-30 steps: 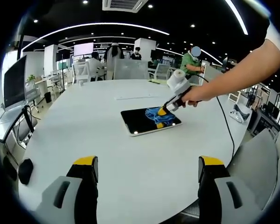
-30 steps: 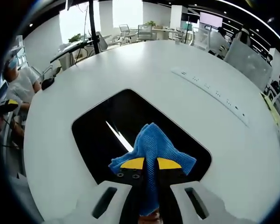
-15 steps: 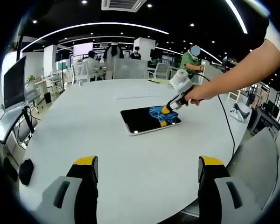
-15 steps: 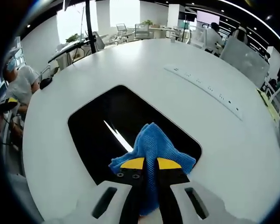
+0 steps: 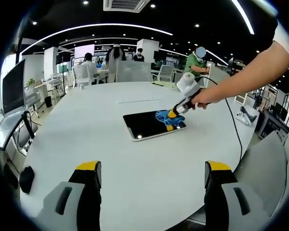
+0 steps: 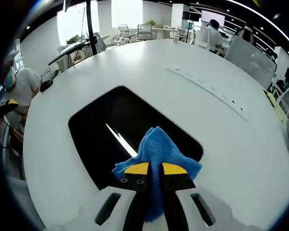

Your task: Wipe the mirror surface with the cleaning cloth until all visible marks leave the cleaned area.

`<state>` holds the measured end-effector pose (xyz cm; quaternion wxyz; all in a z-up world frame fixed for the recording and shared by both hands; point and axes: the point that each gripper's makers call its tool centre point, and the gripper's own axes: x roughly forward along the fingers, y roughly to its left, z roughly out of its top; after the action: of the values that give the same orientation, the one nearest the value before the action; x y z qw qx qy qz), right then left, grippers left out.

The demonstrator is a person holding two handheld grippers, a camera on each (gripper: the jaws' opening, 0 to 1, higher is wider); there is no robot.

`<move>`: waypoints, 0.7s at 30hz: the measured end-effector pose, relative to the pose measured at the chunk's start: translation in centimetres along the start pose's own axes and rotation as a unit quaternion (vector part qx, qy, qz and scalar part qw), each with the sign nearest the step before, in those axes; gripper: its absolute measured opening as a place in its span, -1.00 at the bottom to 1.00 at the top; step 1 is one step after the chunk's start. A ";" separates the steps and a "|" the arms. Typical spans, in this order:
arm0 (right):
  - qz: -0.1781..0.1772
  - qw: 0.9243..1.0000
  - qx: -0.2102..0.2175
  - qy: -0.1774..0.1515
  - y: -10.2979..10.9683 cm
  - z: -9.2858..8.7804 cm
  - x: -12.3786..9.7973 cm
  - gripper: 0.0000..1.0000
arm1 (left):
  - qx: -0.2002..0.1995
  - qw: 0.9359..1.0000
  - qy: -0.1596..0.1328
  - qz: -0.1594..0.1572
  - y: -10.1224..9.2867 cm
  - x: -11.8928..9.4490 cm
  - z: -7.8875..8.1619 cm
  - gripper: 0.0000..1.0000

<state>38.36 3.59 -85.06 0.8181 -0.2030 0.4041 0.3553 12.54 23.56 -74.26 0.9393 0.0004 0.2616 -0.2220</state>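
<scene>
Your mirror [image 5: 151, 124] lies flat on the white table [image 5: 111, 159]. In the left gripper view its long side runs from left to right. Your right gripper [image 6: 155, 169] pinches the blue cleaning cloth [image 6: 156, 151] and presses it on the mirror's right end. Since half a second ago, the cloth has slid a little closer to that edge. Your left gripper [image 5: 151, 175] hangs over the table's near edge, well apart from the mirror, its jaws spread wide and holding nothing.

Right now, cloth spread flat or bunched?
Bunched: the blue cloth is pinched into a peaked wad by the right gripper on the mirror.
</scene>
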 end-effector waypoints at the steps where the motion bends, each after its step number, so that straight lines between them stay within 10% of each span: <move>1: 0.000 1.000 0.000 0.000 -0.1 0.0 0.0 -0.93 | 0.000 1.000 0.000 0.000 0.0 0.0 0.0 0.79; 21: -0.007 1.000 0.006 0.002 -1.3 -0.8 -0.5 -0.93 | 0.000 1.000 0.001 -0.004 -0.1 0.3 -0.1 0.79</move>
<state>38.70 2.01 -85.13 0.8209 -0.2017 0.4061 0.3471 12.69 23.31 -74.46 0.9382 -0.0005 0.2624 -0.2257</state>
